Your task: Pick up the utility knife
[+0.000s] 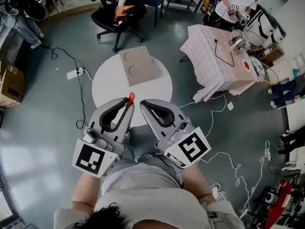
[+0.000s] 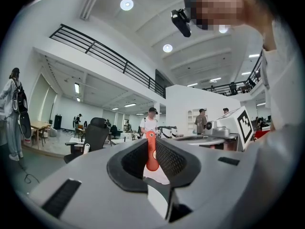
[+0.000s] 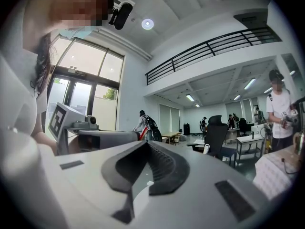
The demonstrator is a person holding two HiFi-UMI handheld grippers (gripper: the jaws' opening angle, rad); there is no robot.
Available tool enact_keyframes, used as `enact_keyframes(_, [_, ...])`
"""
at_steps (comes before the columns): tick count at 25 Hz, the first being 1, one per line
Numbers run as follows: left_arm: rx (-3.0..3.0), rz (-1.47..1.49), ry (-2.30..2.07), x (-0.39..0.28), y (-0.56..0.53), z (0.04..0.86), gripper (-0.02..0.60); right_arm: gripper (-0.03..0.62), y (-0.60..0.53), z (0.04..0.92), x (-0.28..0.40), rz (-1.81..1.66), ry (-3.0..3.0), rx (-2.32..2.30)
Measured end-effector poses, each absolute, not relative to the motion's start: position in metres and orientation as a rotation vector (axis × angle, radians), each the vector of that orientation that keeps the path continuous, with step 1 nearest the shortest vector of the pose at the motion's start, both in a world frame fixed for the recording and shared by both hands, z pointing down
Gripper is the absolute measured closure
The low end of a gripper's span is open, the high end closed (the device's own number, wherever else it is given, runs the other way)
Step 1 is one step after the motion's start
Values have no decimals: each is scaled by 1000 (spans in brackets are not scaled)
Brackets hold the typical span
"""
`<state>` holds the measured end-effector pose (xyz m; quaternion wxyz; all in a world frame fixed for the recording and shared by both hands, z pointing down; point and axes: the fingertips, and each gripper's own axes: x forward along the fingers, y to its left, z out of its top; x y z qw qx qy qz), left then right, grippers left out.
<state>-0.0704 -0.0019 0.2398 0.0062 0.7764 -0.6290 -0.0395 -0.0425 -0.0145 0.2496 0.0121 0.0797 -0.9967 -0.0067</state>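
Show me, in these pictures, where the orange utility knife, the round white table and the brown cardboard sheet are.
orange utility knife (image 2: 151, 152): left gripper view, middle of its handle, between the jaws.
round white table (image 1: 108, 84): head view, bare top at the left.
brown cardboard sheet (image 1: 138, 66): head view, its centre.

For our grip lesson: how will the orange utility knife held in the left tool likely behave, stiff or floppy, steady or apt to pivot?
The utility knife is probably stiff: it stands straight in the left tool. Its slim body might pivot if bumped: its end pokes past the jaws.
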Motion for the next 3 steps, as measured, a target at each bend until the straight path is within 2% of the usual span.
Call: enact_keyframes(3, [2434,-126,-1974,-71,4,236,528,585,-9,246,-44,-24,-3109,244])
